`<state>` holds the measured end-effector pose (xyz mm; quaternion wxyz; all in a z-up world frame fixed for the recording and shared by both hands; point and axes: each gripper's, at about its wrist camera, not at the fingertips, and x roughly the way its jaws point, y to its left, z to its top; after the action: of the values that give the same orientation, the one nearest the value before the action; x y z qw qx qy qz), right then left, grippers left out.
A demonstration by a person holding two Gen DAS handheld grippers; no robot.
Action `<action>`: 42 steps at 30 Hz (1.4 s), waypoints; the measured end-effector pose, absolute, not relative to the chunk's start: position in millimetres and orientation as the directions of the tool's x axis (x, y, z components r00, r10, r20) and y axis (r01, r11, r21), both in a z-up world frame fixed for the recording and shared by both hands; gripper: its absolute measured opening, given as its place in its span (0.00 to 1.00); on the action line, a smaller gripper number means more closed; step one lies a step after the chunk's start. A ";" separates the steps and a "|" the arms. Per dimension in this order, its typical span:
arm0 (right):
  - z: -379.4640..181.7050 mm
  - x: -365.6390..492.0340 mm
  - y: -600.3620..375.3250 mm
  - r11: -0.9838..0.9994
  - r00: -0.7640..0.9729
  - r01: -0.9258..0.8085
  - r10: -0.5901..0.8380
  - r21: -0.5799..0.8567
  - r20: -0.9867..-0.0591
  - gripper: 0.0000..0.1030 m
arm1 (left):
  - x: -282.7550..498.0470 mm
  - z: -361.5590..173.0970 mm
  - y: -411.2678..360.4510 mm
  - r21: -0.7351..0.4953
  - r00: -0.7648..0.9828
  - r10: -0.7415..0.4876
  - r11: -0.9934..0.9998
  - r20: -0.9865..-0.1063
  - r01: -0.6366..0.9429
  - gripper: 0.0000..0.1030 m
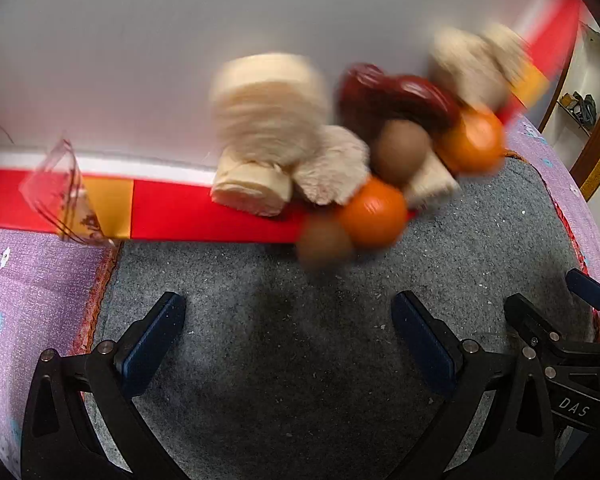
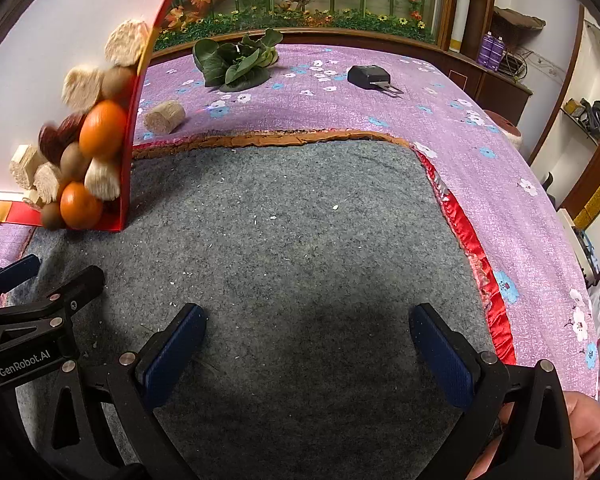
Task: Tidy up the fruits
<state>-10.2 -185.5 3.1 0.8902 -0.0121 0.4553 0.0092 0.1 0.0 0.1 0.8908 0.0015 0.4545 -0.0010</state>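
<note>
Motion-blurred pile of fruit [image 1: 380, 152] and pale rolls [image 1: 272, 120], individual pieces indistinct.

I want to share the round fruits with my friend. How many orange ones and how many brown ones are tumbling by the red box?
Orange fruits: 2
Brown round fruits: 3
Total: 5
The dark red fruits among them are too blurred to count.

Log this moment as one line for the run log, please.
left gripper: open, empty | right gripper: open, empty | fruit pile: in tilted red box | grey mat: bare
</note>
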 end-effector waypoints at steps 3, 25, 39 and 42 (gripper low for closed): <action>2.9 -10.1 -185.7 1.000 0.585 -0.027 0.005 -0.013 -0.811 1.00 | 0.1 -0.1 0.0 0.002 0.586 -0.001 1.000 -0.810 0.004 1.00; 3.7 -11.9 -185.7 1.000 0.584 -0.027 0.005 -0.013 -0.812 1.00 | -0.6 -0.7 5.7 0.001 0.587 -0.001 1.000 -0.810 0.004 1.00; 3.3 -11.8 -186.8 0.999 0.583 -0.035 0.013 -0.009 -0.812 1.00 | 0.0 -2.1 5.7 0.001 0.586 -0.001 1.000 -0.810 0.004 1.00; 4.0 -12.8 -187.6 0.998 0.575 -0.060 0.029 -0.006 -0.818 1.00 | -0.1 -2.1 5.9 0.001 0.586 -0.002 1.000 -0.810 0.004 1.00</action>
<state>-12.8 -187.6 4.0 0.8872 -0.0167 0.4605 0.0252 -0.1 5.9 -2.1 0.8905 0.0012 0.4549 -0.0016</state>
